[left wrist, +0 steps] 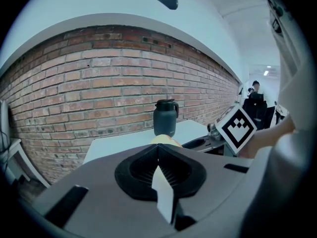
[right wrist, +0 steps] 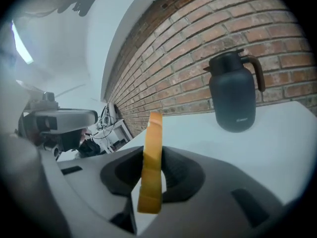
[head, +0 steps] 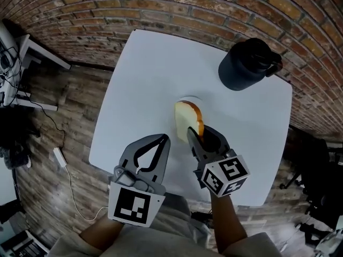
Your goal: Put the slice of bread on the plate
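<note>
One white table (head: 139, 84) by brick wall (head: 161, 4); right claw (head: 197, 135) clamped on bread slice (head: 185, 116), left claw (head: 163, 140) closed.

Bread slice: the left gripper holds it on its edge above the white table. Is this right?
Not quite. The right gripper holds the bread slice on its edge above the white table; the right gripper view shows its jaws pressed on it. The left gripper is shut, empty.

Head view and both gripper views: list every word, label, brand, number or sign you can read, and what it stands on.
Dark jug: a small pale mark low on its body, too blurred to read.
Left marker cube and right marker cube: black-and-white square patterns only, no letters or digits.
No other text shows.
</note>
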Demonstrator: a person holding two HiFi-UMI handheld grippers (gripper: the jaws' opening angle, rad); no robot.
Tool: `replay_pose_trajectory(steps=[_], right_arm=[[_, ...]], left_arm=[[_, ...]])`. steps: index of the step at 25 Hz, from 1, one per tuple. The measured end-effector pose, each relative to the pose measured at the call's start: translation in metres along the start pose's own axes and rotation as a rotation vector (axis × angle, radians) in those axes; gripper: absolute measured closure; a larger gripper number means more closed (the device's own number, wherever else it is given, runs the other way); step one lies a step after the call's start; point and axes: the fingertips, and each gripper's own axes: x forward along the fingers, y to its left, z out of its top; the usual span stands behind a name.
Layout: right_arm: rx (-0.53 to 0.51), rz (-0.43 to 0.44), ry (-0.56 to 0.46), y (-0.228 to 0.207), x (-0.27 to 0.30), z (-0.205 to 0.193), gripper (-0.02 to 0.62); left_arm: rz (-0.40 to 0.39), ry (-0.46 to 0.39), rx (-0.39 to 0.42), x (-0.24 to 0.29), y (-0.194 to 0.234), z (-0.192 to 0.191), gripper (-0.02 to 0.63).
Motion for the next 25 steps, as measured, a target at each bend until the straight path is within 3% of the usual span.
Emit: replay_pose_trajectory(steps=[5,14,25], right_arm=[[0.110,0.092,0.042,-0.002,0.014,-0.005,0.502],[0.239,0.118,0.068,-0.021,0.030,-0.011,0.492],[-0.007,-0.072,0.207,-0.047,0.043,-0.026,0.402]], left_arm=[[0.010,0.003,-0.007,0.005,0.002,0.001,0.595],[0.027,0.018,0.005,0.012,0.011,-0.003,0.595],[0.027,0.028,-0.017,0.015,0.023,-0.007,0.595]])
